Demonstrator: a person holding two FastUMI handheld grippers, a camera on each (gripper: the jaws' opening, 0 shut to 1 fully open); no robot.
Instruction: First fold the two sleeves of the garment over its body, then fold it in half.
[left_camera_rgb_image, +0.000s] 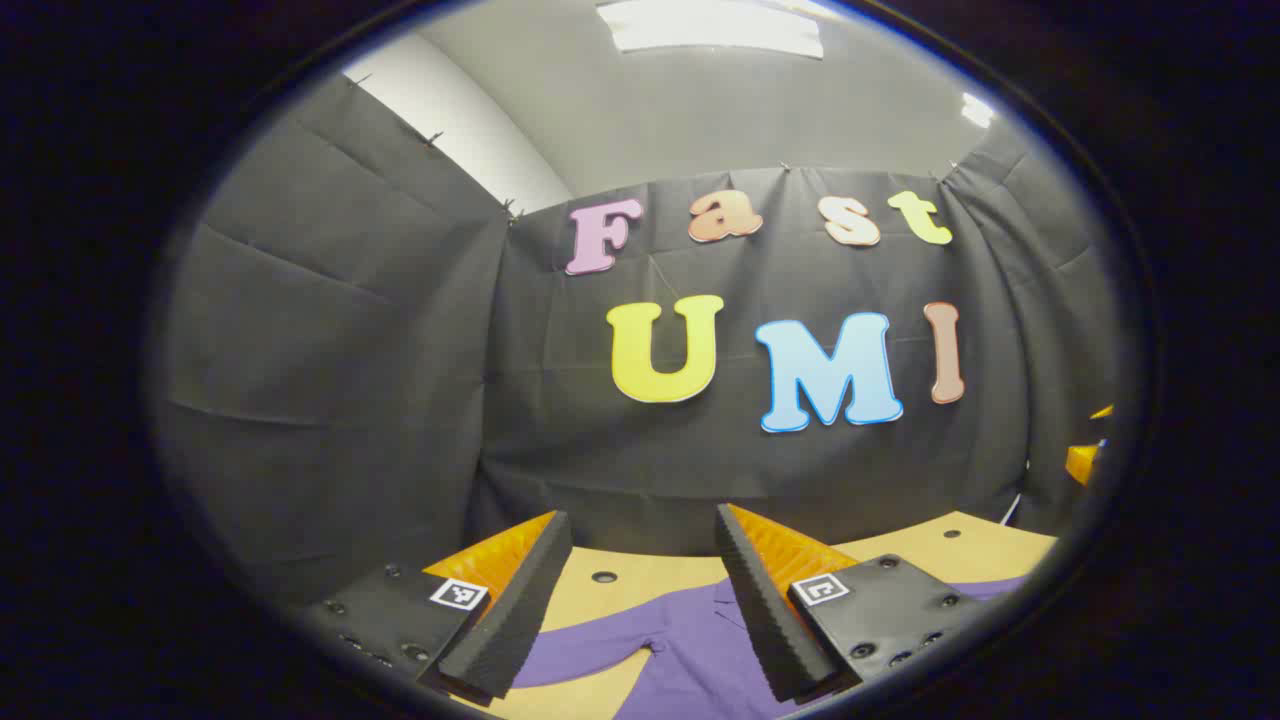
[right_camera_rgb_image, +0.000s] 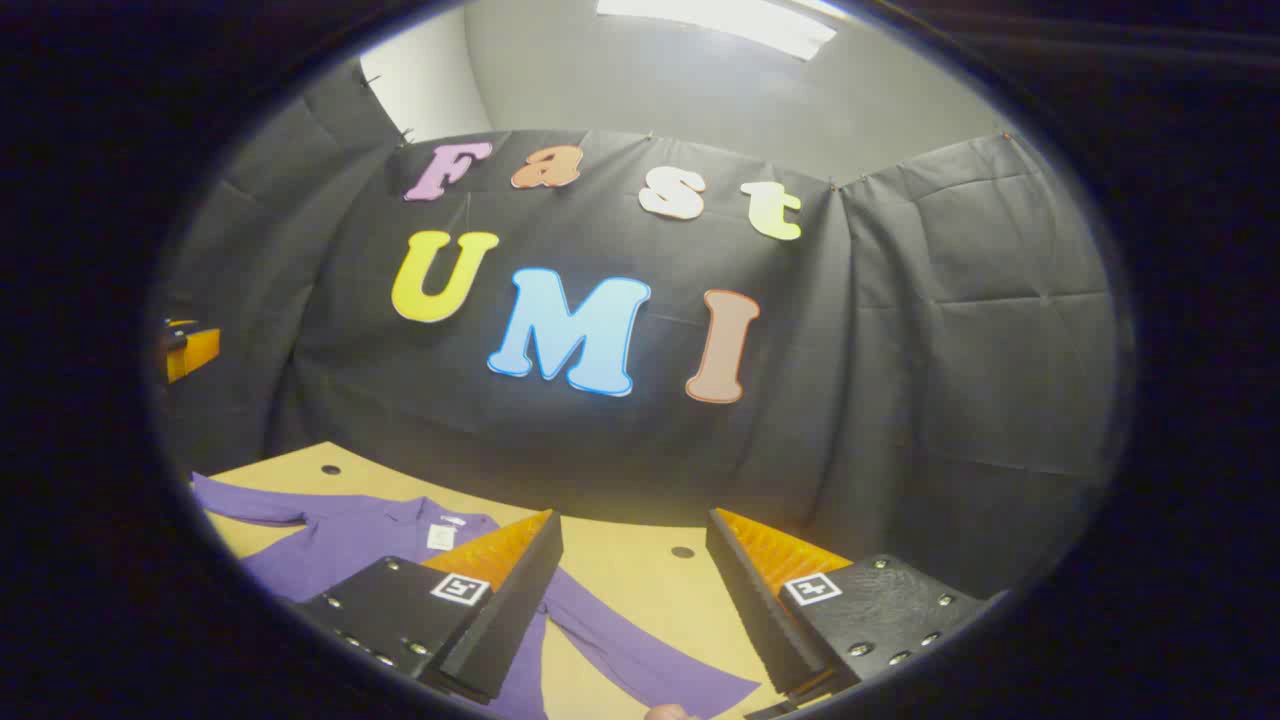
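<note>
Black cloth walls close the booth on three sides, and below them runs a tan wooden worktop (right_camera_rgb_image: 620, 560) drilled with small round holes, on which a purple long-sleeved garment (right_camera_rgb_image: 350, 545) lies flat and not yet folded. In the right gripper view the right tongs (right_camera_rgb_image: 633, 600) hang above the worktop with their jaws spread wide and nothing between them; one sleeve (right_camera_rgb_image: 640, 655) runs out from the body on a slant, passing under the tongs' left finger and ending near the bottom edge of the view, so its cuff lies just below and between the fingers, with bare worktop beyond it. The collar, with a small white label, sits off to the left of these tongs. In the left gripper view the left tongs (left_camera_rgb_image: 643, 600) are likewise wide and empty, raised over the garment (left_camera_rgb_image: 690, 650); the other sleeve (left_camera_rgb_image: 580, 655) reaches leftward beneath them, its long axis crossing their gap. Each tongs looks nearest its own sleeve, so I judge the sleeve folds come first, each drawn inward toward the body. A hint of a fingertip shows at the bottom edge of the right gripper view.
</note>
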